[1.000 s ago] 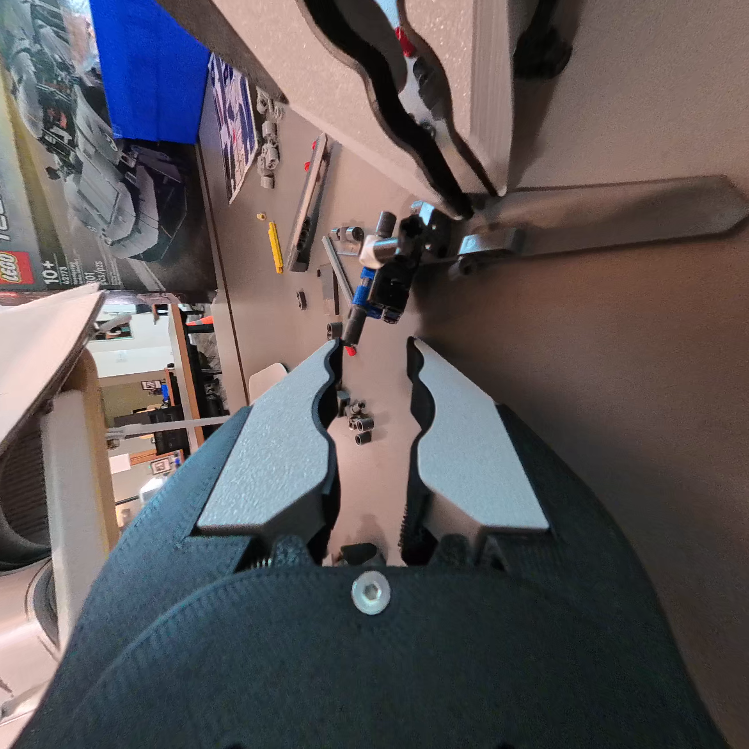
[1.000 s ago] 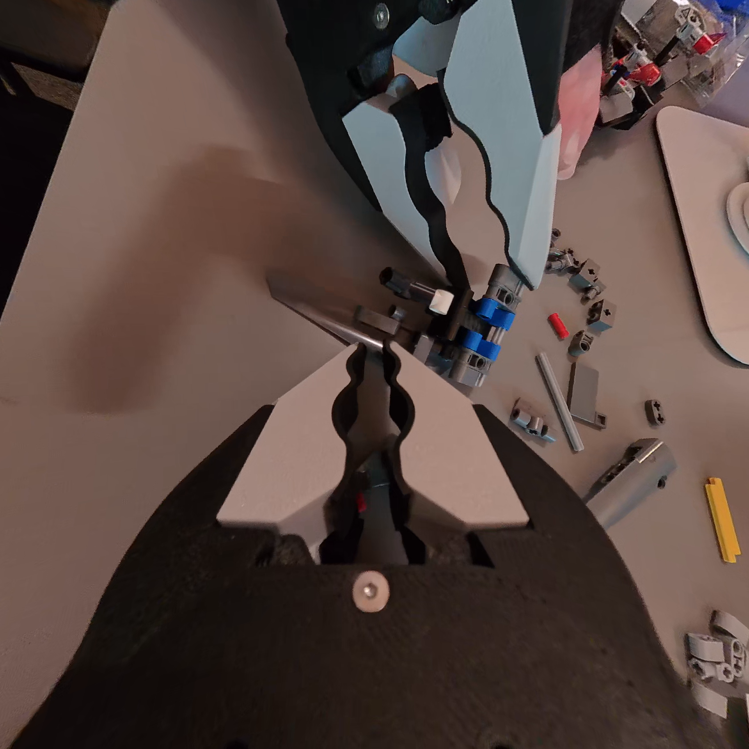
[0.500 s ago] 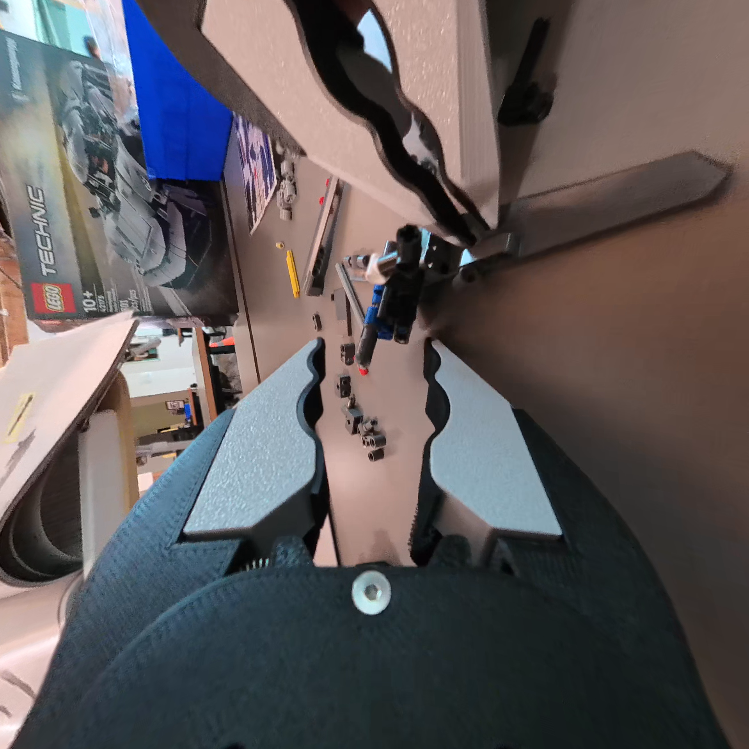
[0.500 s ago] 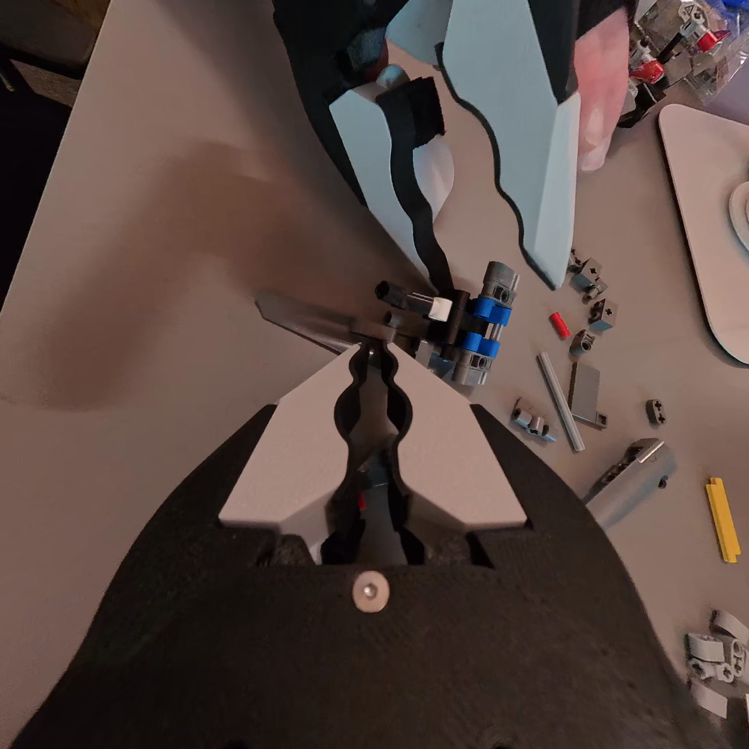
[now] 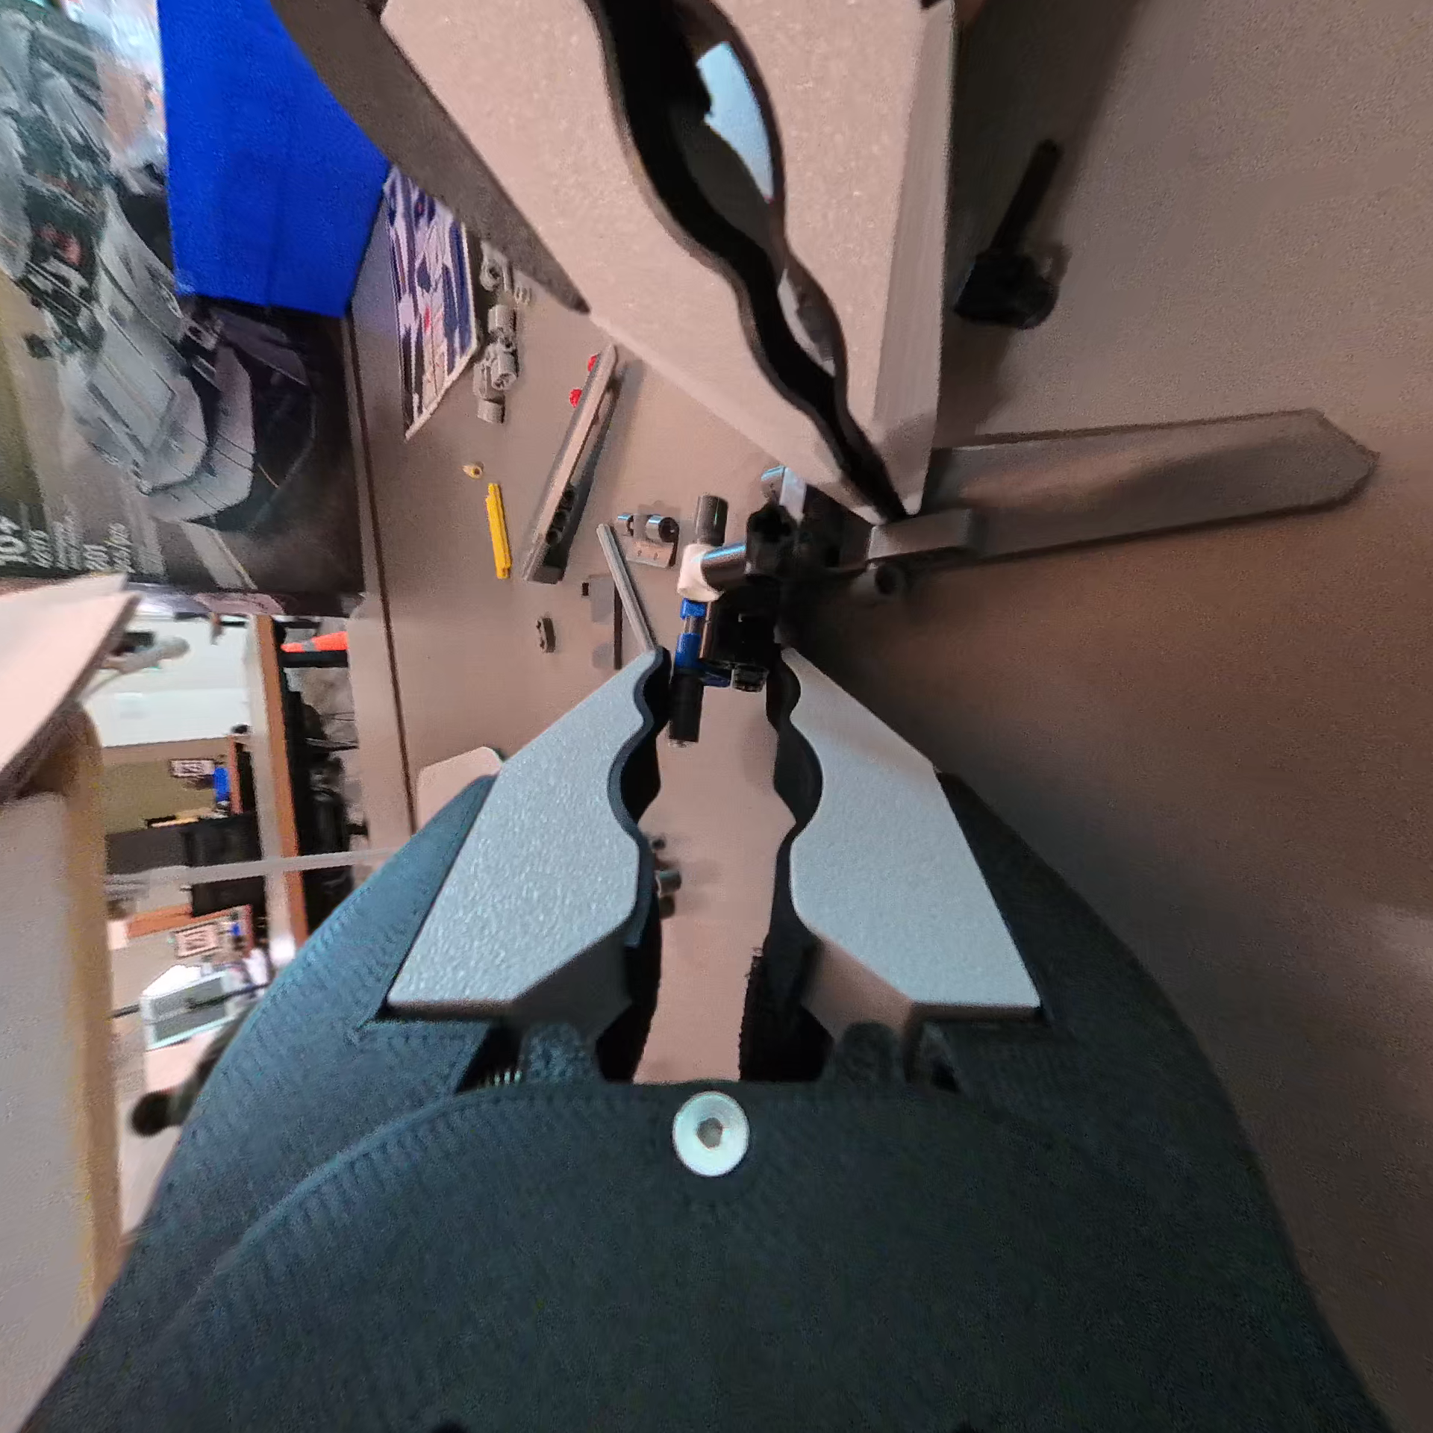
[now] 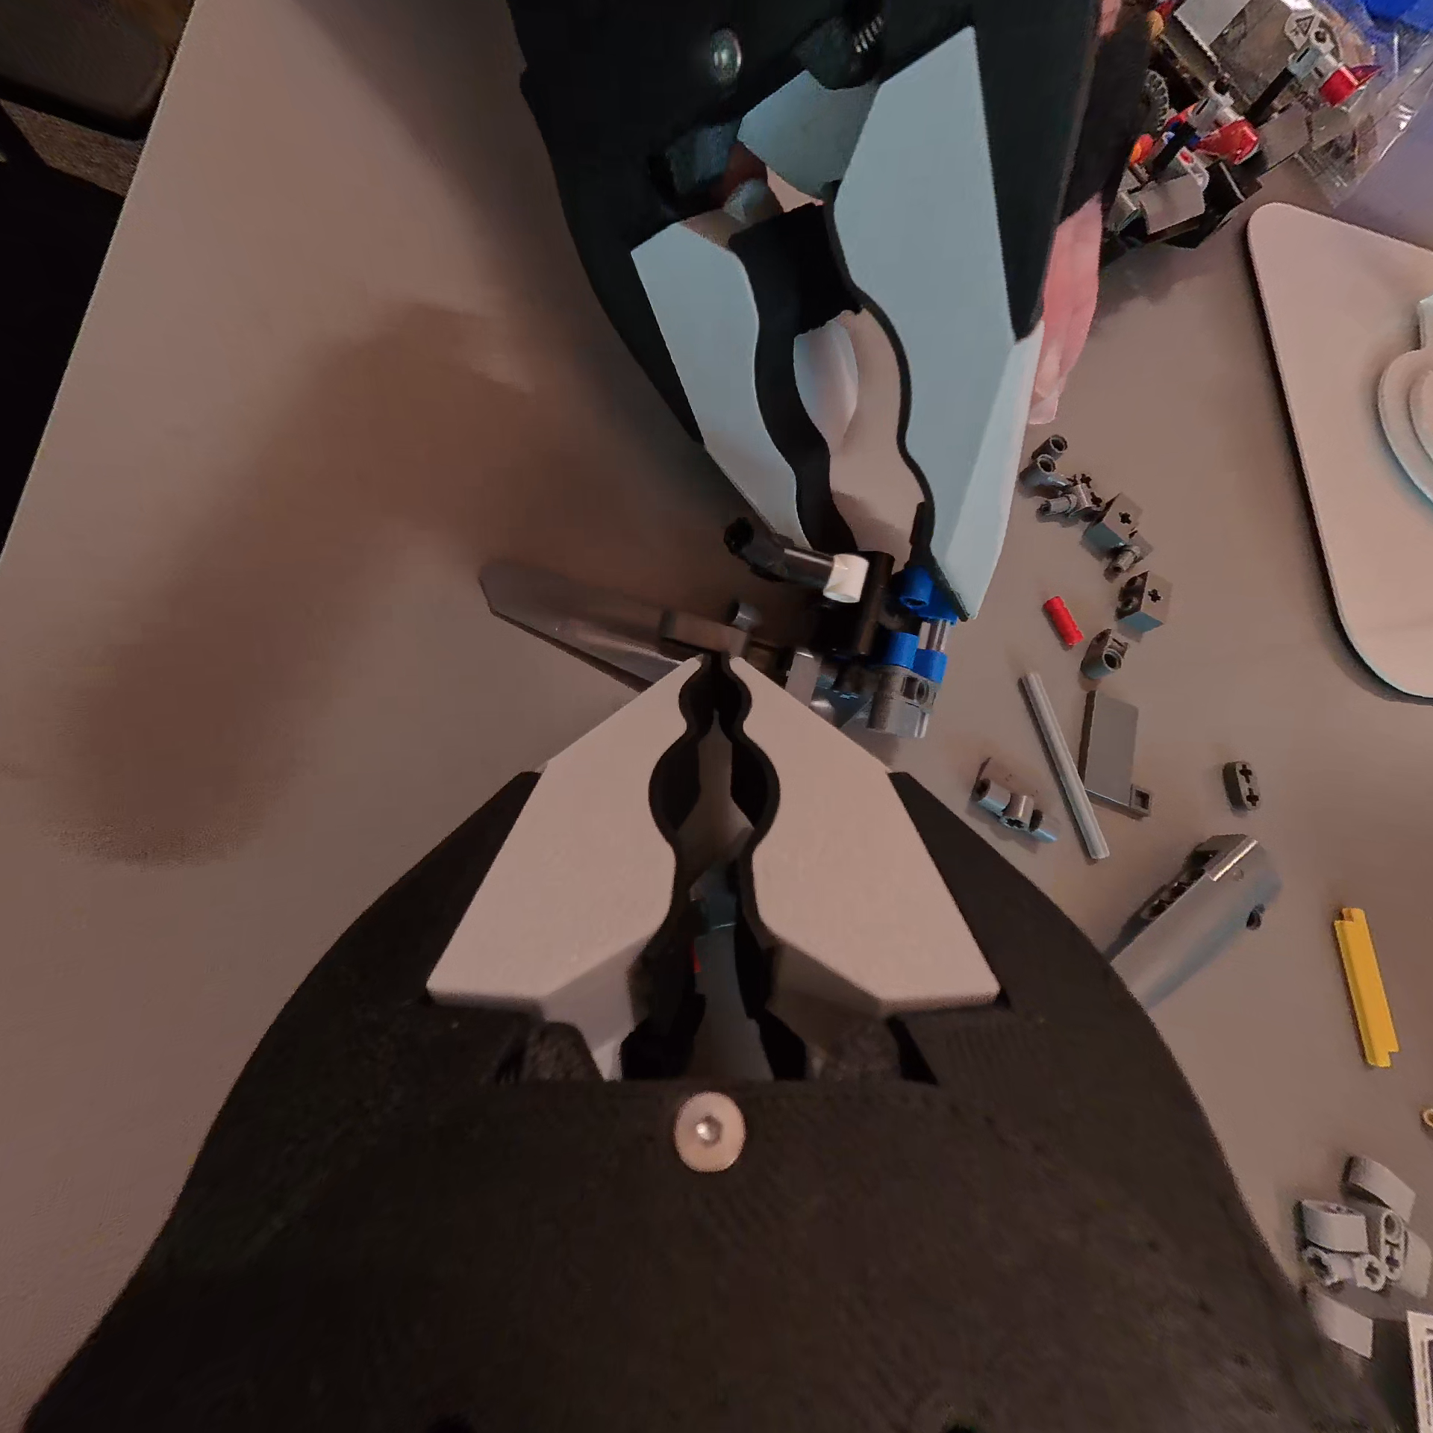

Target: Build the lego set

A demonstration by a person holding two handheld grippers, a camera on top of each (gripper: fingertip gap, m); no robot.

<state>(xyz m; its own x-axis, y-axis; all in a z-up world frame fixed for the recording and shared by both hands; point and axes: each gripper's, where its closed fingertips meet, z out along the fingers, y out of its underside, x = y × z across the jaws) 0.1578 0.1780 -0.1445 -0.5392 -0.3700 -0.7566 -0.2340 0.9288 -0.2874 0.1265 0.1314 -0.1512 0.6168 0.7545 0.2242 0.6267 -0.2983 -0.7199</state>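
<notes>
Assembly: black, blue and grey Technic sub-build (image 6: 868, 628) on the grey table (image 6: 310, 388), at 12 o'clock from both wrists
Right gripper (image 6: 713, 667): clamped on the build's long grey panel (image 6: 589, 612)
Left gripper (image 5: 717, 682): fingers apart, straddling the build's blue end
Clutter: grey axle (image 6: 1062, 764), red pin (image 6: 1061, 620), yellow beam (image 6: 1365, 989), loose connectors at 3 o'clock
Background: set box (image 5: 155, 388) at 10 o'clock
</notes>
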